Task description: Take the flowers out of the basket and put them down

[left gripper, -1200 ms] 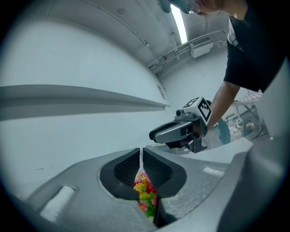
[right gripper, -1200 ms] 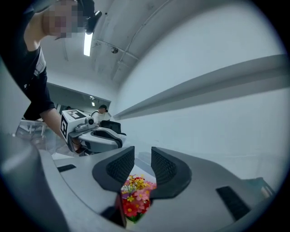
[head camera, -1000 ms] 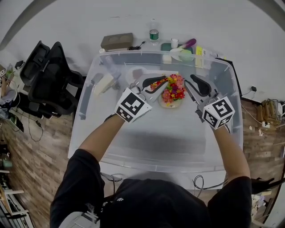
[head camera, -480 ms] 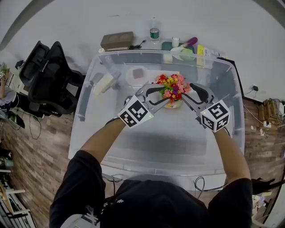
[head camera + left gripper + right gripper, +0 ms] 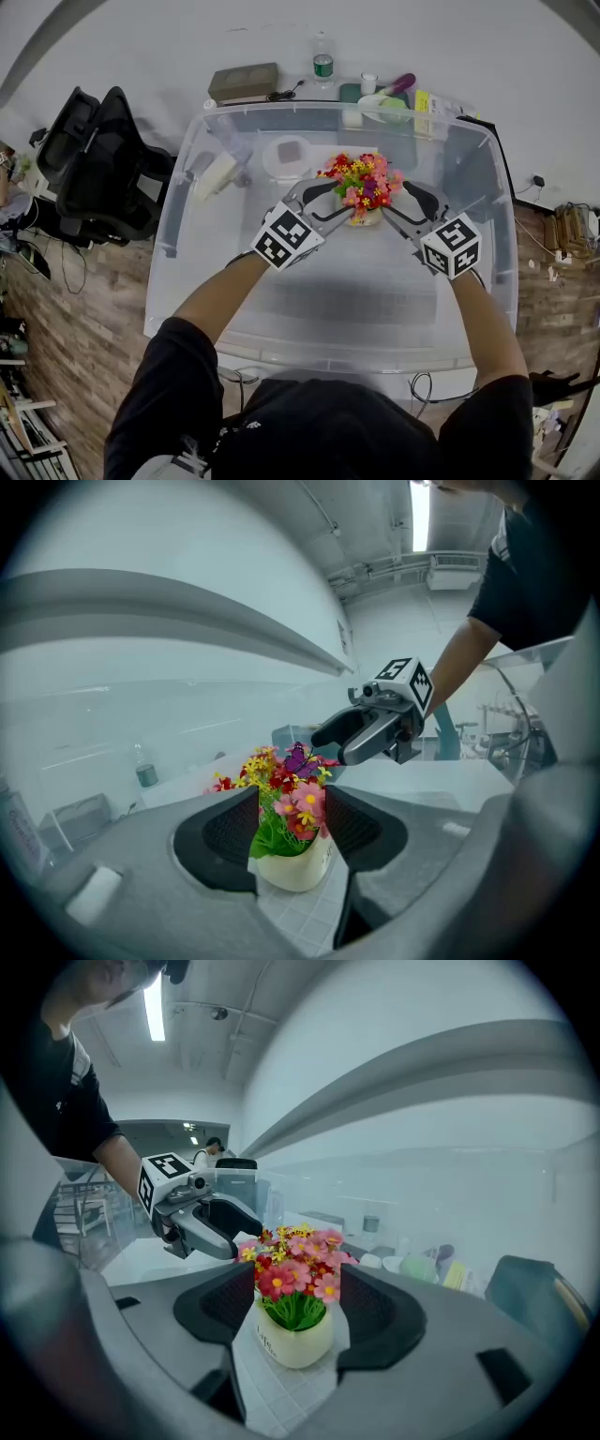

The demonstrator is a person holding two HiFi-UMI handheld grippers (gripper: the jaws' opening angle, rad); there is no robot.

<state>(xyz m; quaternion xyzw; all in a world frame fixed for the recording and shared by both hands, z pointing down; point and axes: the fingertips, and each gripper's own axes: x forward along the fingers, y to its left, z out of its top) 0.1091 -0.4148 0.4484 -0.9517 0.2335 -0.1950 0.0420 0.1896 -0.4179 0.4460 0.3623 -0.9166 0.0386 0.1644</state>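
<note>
Flowers (image 5: pixel 361 180) lower than before

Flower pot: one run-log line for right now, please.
flower pot upright on tiled mat in clear bin | left gripper jaws just been opening, pot between, not gripped | right gripper likewise

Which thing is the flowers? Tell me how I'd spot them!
Look into the big see-through tub. Towards its far side, about halfway across, stands a little cream pot of flowers. It is the only colourful thing in there, with red, pink and yellow blooms, while the round dish to its left is pale.
</note>
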